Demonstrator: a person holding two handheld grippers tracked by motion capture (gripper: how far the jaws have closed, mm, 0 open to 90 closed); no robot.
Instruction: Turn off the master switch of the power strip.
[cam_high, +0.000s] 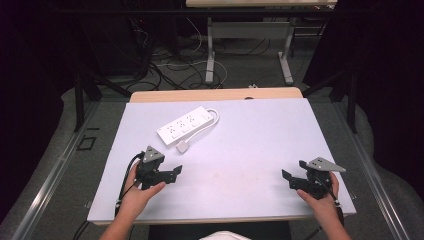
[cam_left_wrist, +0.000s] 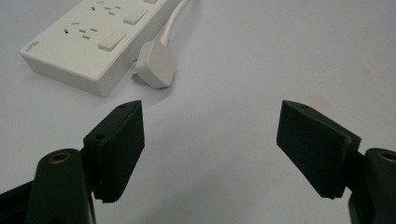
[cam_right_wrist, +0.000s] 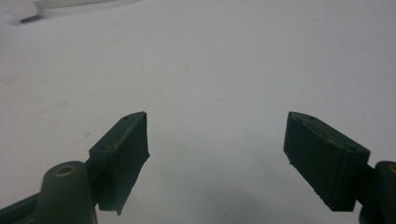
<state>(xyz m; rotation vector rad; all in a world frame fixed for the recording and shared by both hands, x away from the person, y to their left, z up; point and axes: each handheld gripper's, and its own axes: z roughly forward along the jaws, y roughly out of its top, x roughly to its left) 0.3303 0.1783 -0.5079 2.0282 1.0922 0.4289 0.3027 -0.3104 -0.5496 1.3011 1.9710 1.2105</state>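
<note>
A white power strip (cam_high: 184, 126) with several sockets lies on the white tabletop (cam_high: 250, 145), left of centre and toward the back. Its white plug (cam_high: 182, 147) rests on the table against its near end, joined by a white cable (cam_high: 214, 116). In the left gripper view the strip (cam_left_wrist: 88, 42) and plug (cam_left_wrist: 156, 65) lie just beyond the jaws. My left gripper (cam_high: 176, 171) hovers short of the plug, open, nothing between its jaws (cam_left_wrist: 210, 135). My right gripper (cam_high: 286, 175) is at the front right, open over bare table (cam_right_wrist: 217, 144).
The table's wooden edge (cam_high: 215, 94) shows at the back. Beyond it on the floor are cables (cam_high: 165, 70) and the white legs of another table (cam_high: 210, 55). Dark frame bars (cam_high: 80, 95) stand at both sides.
</note>
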